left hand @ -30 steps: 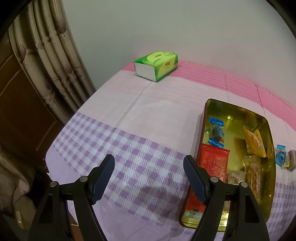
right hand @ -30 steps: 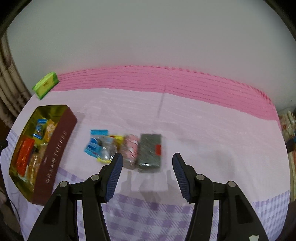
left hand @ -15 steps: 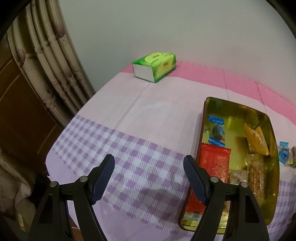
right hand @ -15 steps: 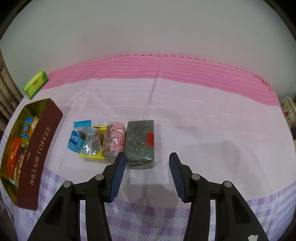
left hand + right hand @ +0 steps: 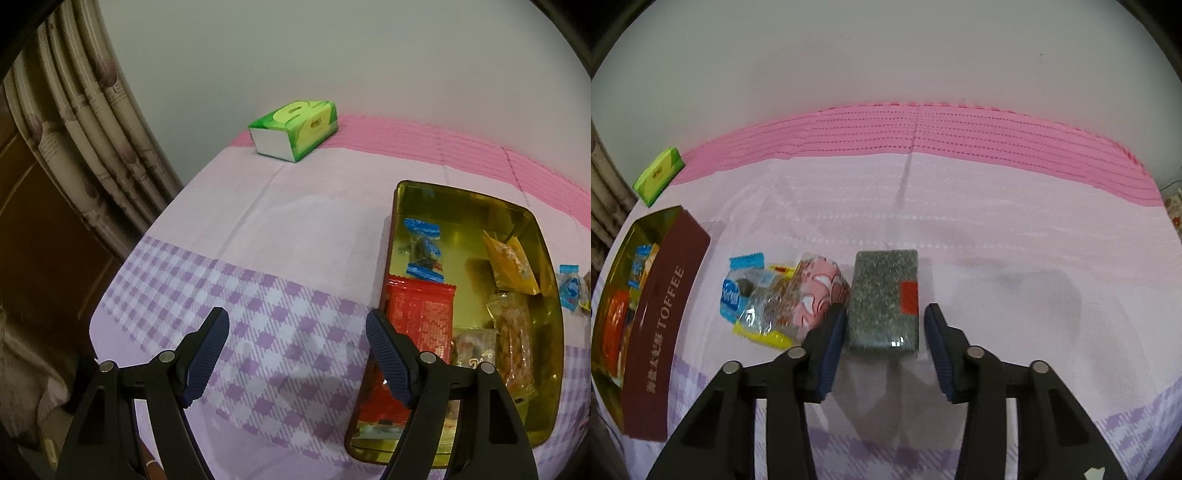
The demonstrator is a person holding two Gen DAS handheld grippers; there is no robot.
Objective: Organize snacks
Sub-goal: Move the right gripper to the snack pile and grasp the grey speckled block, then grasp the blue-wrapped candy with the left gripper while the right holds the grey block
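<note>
A dark speckled snack block with a red label lies on the pink cloth. My right gripper is open, its fingers on either side of the block's near end. Left of the block lie a pink wrapped snack, a clear and yellow packet and a blue candy. The gold tin, marked TOFFEE, stands at the left and holds several snacks. In the left wrist view the tin holds a red packet. My left gripper is open and empty over the checked cloth.
A green tissue box sits at the far left corner by the wall; it also shows in the right wrist view. A curtain hangs left of the table. The table's left edge drops off by the checked cloth.
My right gripper has moved forward and down, so its fingers now flank the dark speckled block. My left gripper has shifted only slightly.
</note>
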